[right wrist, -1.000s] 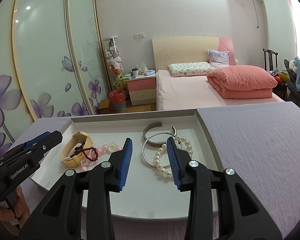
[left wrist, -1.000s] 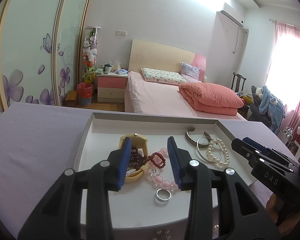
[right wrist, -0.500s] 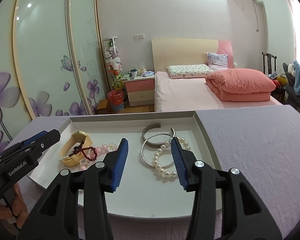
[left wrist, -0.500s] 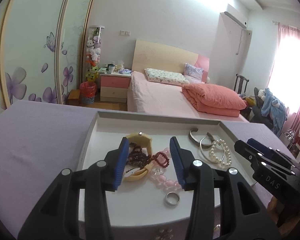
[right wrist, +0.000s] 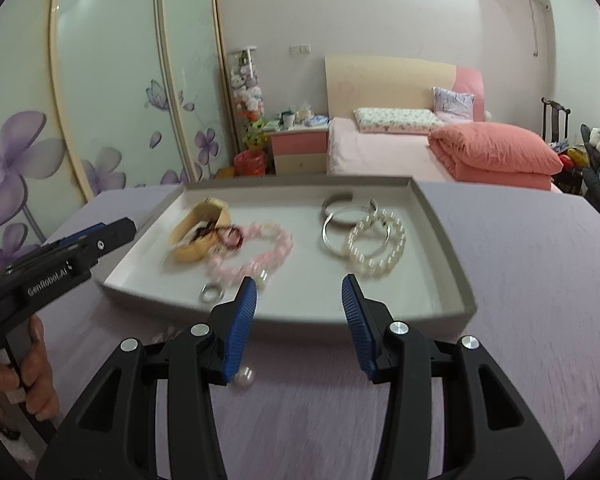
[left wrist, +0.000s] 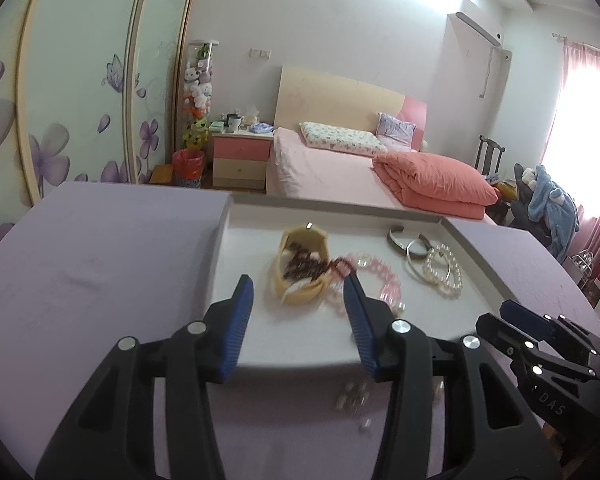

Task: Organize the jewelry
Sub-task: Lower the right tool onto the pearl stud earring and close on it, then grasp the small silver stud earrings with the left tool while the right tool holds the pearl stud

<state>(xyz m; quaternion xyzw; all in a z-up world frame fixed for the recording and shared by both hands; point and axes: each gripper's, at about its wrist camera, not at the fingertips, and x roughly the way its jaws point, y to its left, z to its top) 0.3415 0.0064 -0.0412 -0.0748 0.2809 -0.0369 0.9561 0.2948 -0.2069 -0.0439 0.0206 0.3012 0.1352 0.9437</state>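
Observation:
A shallow white tray (left wrist: 332, 201) (right wrist: 444, 240) on the purple table holds a yellow watch (left wrist: 304, 236) (right wrist: 204, 216) tangled with dark red beads (left wrist: 308, 266) (right wrist: 224, 236). A pink bead bracelet (left wrist: 380, 276) (right wrist: 268, 248) and a silver ring (right wrist: 211, 293) lie beside them. Silver bangles (left wrist: 414, 248) (right wrist: 336, 224) and a pearl bracelet (left wrist: 444, 270) (right wrist: 380, 248) sit to the right. My left gripper (left wrist: 298, 280) (right wrist: 120, 228) hovers near the tray's front edge, its jaws opening with nothing between them. My right gripper (right wrist: 299, 282) (left wrist: 508, 314) is open and empty over the front rim.
Small sparkly earrings (left wrist: 352, 394) and a pearl stud (right wrist: 244, 378) lie on the purple cloth in front of the tray. A hand (right wrist: 36, 368) holds the left gripper's handle. Beyond the table are a pink bed (right wrist: 380, 148) and a floral wardrobe (right wrist: 100, 100).
Both grippers have drawn back from over the jewelry toward the tray's near edge, and their jaws stand a little wider. The jewelry has not moved.

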